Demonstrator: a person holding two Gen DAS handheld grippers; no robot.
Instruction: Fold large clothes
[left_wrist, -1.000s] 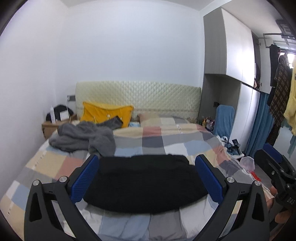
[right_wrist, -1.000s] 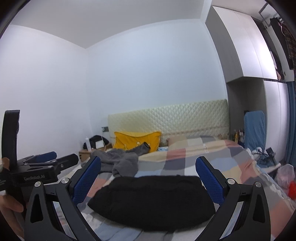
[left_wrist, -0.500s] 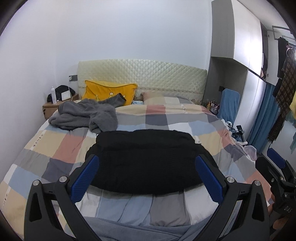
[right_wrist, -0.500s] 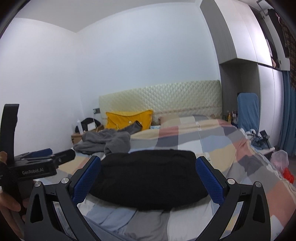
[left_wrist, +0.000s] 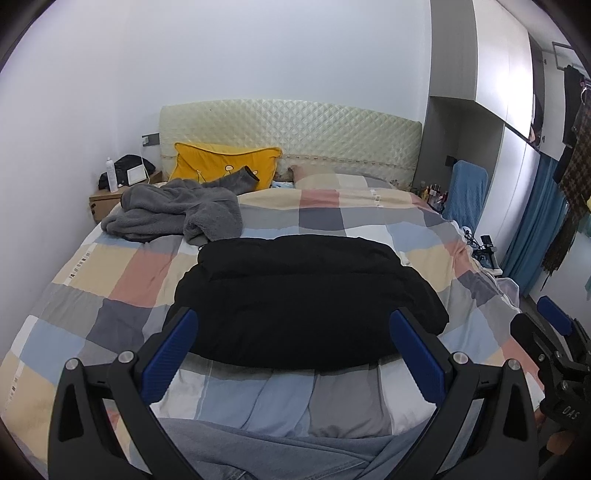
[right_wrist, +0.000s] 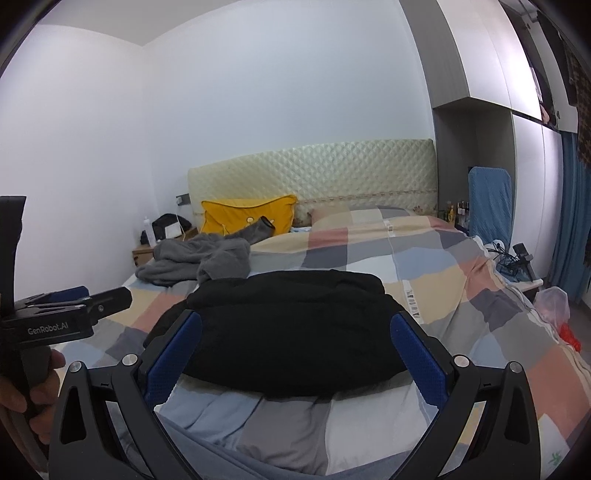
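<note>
A folded black garment (left_wrist: 303, 295) (right_wrist: 284, 332) lies flat on the checked bed cover (left_wrist: 122, 280) near the foot of the bed. A crumpled grey fleece garment (left_wrist: 173, 214) (right_wrist: 195, 258) lies further back on the left, by the yellow pillow (left_wrist: 225, 162). My left gripper (left_wrist: 295, 339) hovers open above the near edge of the black garment, nothing between its blue pads. My right gripper (right_wrist: 295, 339) is also open and empty, at the same near edge. From the right wrist view the left gripper (right_wrist: 74, 314) shows at the left, held by a hand (right_wrist: 22, 391).
A padded headboard (left_wrist: 295, 140) and a bedside table (left_wrist: 107, 199) stand at the back. Wardrobes (left_wrist: 491, 110), a blue chair (left_wrist: 465, 195), a blue curtain (left_wrist: 532, 229) and hanging clothes line the right side. A white bag (right_wrist: 552, 302) sits on the floor. Grey-blue trousers (left_wrist: 280, 454) fill the bottom edge.
Both grippers have risen and tilted down toward the bed, so the black garment now sits lower and fuller in view. Neither gripper has changed its opening. The clothes have not moved.
</note>
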